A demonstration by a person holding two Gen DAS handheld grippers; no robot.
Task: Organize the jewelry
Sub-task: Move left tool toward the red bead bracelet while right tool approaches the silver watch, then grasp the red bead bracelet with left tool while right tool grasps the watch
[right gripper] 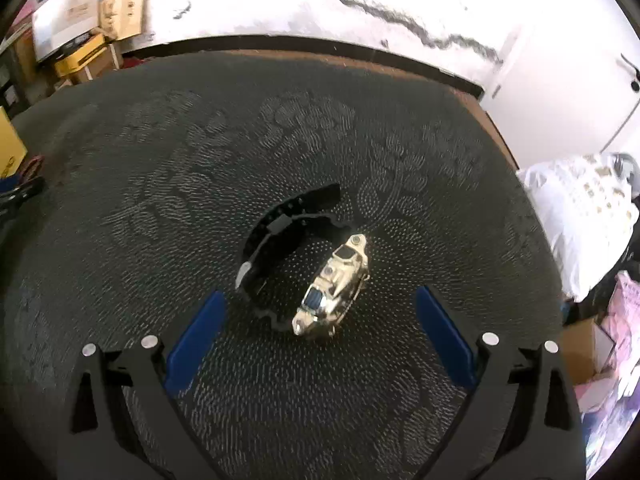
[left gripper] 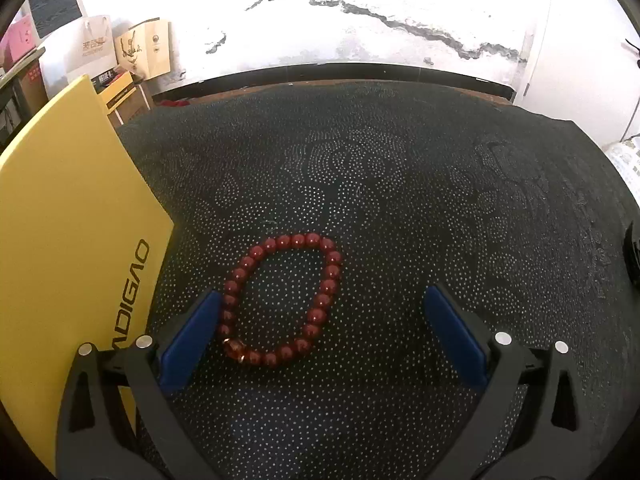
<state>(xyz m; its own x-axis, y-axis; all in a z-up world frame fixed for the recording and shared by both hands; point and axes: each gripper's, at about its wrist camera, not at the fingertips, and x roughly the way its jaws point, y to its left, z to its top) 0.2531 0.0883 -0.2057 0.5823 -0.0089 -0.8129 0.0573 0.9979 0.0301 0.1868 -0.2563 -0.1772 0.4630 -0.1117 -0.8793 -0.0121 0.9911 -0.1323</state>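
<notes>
The left claw [left gripper: 322,312] hangs with its jaws wide apart over the dark dotted cloth [left gripper: 400,168]. The red bead bracelet [left gripper: 280,300] lies flat between them, its edge just beside the left blue finger [left gripper: 196,332]. A yellow box [left gripper: 68,240] sits to that claw's left. The right claw [right gripper: 320,312] is also spread open, holding nothing; the gold watch [right gripper: 332,288] with its black strap [right gripper: 276,232] lies on the cloth between its fingertips, touching neither

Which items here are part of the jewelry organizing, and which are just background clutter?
Job: red bead bracelet, gold watch with black strap, yellow box, left gripper and right gripper, both open.
Clutter: cardboard boxes, white pillow.
</notes>
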